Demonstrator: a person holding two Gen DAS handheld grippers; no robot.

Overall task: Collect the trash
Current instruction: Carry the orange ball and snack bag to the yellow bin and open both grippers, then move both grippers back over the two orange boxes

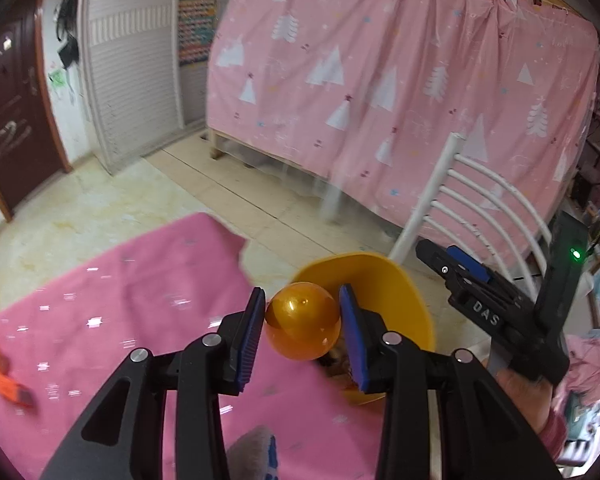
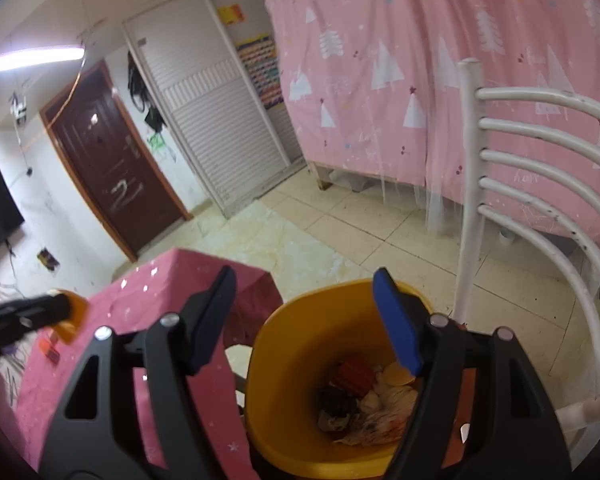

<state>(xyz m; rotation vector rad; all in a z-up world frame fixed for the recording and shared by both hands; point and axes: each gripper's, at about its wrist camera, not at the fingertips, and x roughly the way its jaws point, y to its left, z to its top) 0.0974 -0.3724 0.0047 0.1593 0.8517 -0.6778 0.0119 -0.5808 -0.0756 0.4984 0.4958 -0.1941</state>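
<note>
My left gripper (image 1: 302,324) is shut on an orange plastic ball (image 1: 303,322) and holds it above the pink tablecloth (image 1: 140,300), just in front of the yellow bin (image 1: 404,292). The ball also shows at the left of the right wrist view (image 2: 74,314). My right gripper (image 2: 304,320) is open and empty, above the rim of the yellow bin (image 2: 272,344). Inside the bin lie crumpled paper and wrappers (image 2: 376,400). The right gripper also shows in the left wrist view (image 1: 472,288), beside the bin.
A white metal chair (image 2: 472,200) stands just right of the bin. Orange scraps (image 1: 4,376) lie on the cloth at the left. A bed with a pink curtain (image 1: 380,80) is behind, across tiled floor. A dark door (image 2: 112,168) is at the left.
</note>
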